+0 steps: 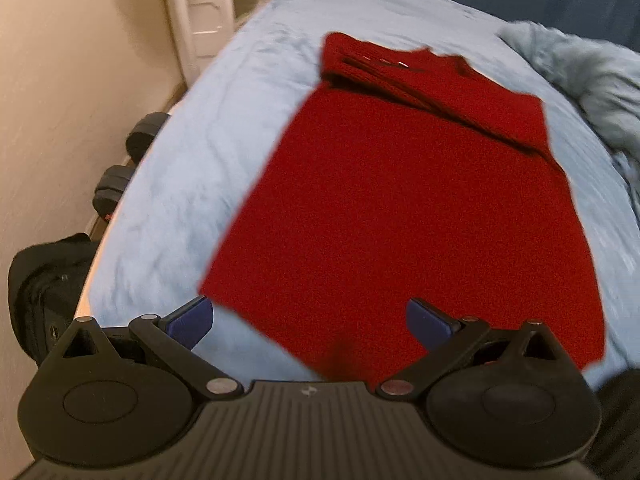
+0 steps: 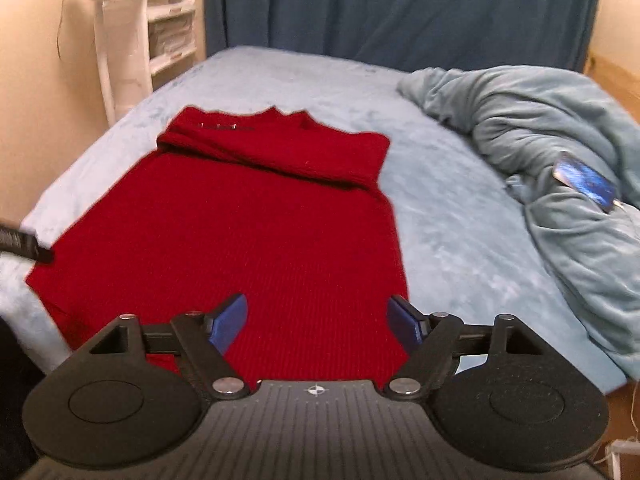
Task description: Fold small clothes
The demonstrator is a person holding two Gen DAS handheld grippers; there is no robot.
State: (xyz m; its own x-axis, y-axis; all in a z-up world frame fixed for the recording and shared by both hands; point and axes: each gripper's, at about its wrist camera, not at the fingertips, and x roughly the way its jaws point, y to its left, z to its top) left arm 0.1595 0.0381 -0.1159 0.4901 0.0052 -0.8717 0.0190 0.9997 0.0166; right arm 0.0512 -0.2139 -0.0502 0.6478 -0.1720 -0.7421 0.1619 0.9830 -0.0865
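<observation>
Hovering over the near hem of the red sweater (image 1: 400,208), the left gripper (image 1: 308,322) has its blue fingers spread wide and holds nothing; the right gripper (image 2: 316,322) is likewise spread and empty above the hem. The sweater lies flat on the light blue bed (image 2: 452,216), sleeves folded across its chest. A rumpled blanket (image 2: 560,128) lies beyond, to the right.
</observation>
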